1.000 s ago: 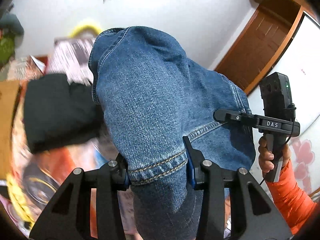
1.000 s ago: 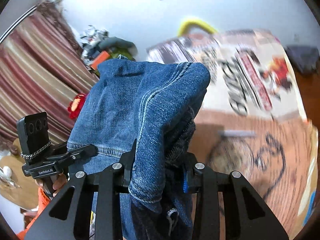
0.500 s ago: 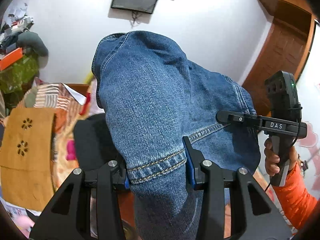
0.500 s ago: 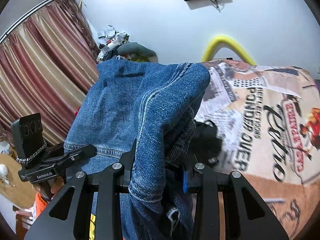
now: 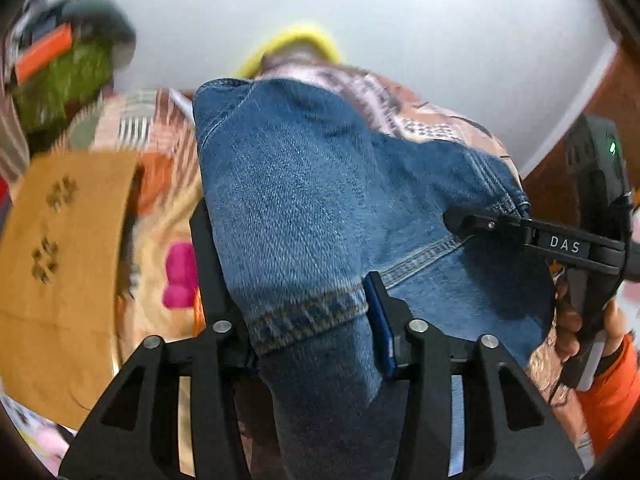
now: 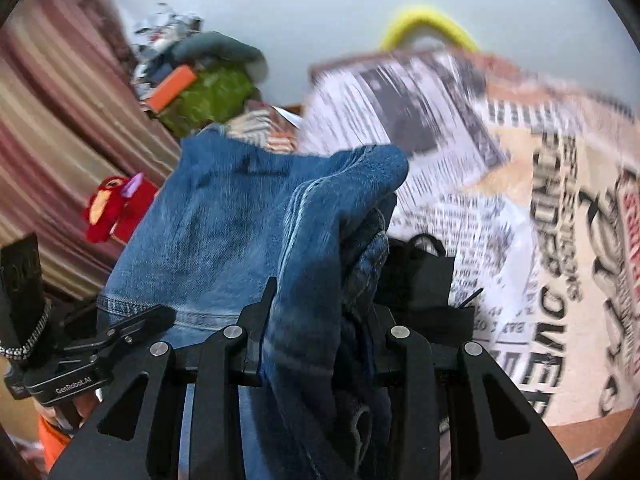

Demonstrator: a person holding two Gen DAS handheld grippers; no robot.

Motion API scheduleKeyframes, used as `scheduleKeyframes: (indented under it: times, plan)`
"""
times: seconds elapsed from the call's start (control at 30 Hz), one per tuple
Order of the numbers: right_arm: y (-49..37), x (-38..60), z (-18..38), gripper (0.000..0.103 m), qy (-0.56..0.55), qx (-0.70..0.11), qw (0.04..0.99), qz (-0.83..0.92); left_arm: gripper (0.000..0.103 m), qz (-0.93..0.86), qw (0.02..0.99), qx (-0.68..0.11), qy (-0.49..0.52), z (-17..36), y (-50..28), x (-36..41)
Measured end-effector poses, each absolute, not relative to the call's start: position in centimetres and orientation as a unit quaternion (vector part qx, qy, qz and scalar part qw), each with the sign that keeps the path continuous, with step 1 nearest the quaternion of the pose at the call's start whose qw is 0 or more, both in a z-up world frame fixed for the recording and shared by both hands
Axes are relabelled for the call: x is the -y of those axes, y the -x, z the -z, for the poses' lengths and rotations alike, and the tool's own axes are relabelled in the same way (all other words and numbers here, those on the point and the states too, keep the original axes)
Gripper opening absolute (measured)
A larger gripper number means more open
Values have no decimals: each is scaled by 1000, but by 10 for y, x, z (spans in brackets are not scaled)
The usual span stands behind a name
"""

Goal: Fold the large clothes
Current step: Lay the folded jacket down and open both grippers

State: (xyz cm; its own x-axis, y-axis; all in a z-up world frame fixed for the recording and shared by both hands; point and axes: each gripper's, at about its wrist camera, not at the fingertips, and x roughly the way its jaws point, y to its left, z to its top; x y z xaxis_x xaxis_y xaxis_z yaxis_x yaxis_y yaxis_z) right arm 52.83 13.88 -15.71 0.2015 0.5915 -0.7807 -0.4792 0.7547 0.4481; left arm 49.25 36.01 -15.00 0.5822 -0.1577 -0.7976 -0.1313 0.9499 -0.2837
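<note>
Here, from the fingers outward:

Left gripper (image 5: 308,312): jaws opening, with the hemmed edge of the jeans (image 5: 304,208) between them; right pad against the denim, left finger lifted off the fabric at its tip.
Right gripper (image 6: 320,320): clamped on a thick bunched fold of the same jeans, both pads pressed into the cloth.
Jeans: blue denim, held up off the bed, draped forward over both pairs of fingers; stitched hem across the left gripper's gap, seam ridge running up between the right gripper's fingers.
Right hand (image 5: 576,320): seen in the left wrist view at the right edge, wrapped round the handle of its gripper, orange sleeve (image 5: 616,392) below.
Black garment (image 6: 420,276): just beyond the right gripper, lying on the bedspread, partly hidden by denim.
Bedspread (image 6: 560,240): newspaper-style print, bold black lettering, spread to the right and far side; blurred.
Brown cloth (image 5: 56,264): near left in the left wrist view, small flower cut-outs.
Curtain (image 6: 52,152): striped red and tan, far left.
Clutter pile (image 6: 200,92): green and orange items, far left against the white wall; blurred.
</note>
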Motion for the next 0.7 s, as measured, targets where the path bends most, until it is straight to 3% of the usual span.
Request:
scheduleKeyframes:
  times: [0.13,0.27,0.37,0.53,0.7]
  plan:
    - [-527,-129,164,45,-56,-548,767,-328,58,8,868,-463,177,158,-492,-369]
    - [-507,-112,152,49,-19,-545,776,-317,60,-14,871,-463,165,152,-478,-359]
    - [-492,-98,143,50,4,-539,781,-315,70,-24,872,-458,168,141,-463,-356]
    - [-454,-78,132,59,52,-512,800,-309,76,-43,879,-453,144,133,-428,-340]
    - [-413,-58,123,59,62,-500,807,-309,76,-63,874,-455,157,130,-388,-326]
